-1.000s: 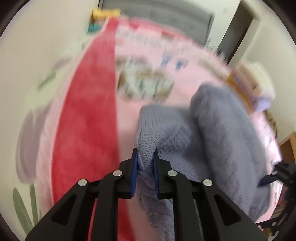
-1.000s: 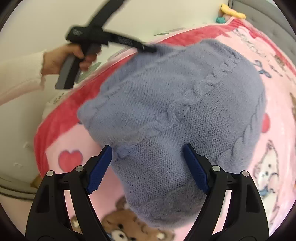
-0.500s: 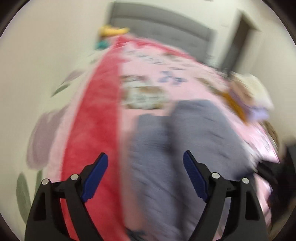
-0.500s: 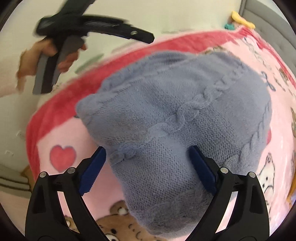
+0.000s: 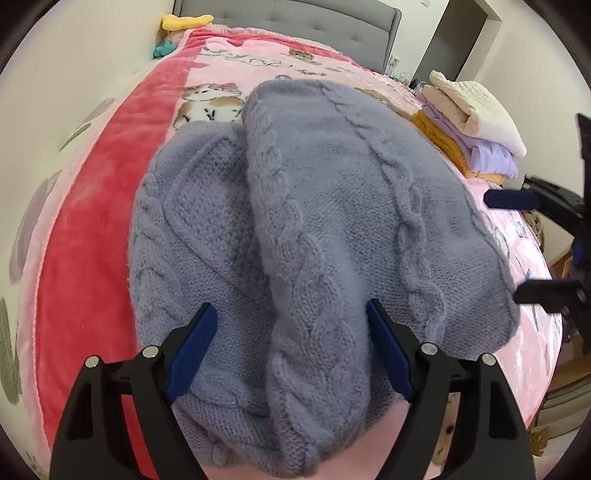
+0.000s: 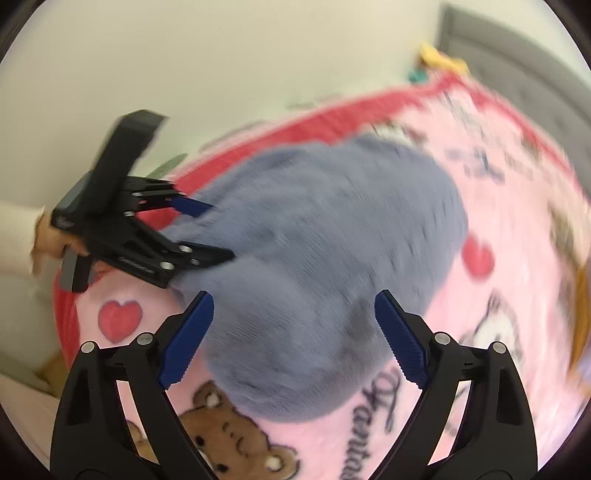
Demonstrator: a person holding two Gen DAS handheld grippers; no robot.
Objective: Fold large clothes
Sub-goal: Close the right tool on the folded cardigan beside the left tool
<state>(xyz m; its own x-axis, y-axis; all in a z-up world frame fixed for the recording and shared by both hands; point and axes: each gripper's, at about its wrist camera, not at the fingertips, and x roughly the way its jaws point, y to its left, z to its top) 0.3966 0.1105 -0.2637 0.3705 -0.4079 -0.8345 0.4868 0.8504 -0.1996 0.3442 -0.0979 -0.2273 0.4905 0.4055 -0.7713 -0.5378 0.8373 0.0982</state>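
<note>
A grey-blue cable-knit sweater lies folded in a bundle on the pink bed blanket. My left gripper is open, its blue pads either side of the sweater's near edge, holding nothing. The sweater also shows, blurred, in the right wrist view. My right gripper is open over the sweater's near end. The left gripper appears in the right wrist view at the sweater's left edge. The right gripper shows in the left wrist view at the sweater's right side.
A stack of folded clothes in cream, lilac and mustard sits at the bed's far right edge. A grey headboard stands behind. A yellow toy lies by the wall. The wall runs along the bed's left side.
My left gripper let go of the sweater edge, opened wide and came down over the bundle. The sweater settled flatter. My right gripper stayed open and shifted, its view now blurred.
</note>
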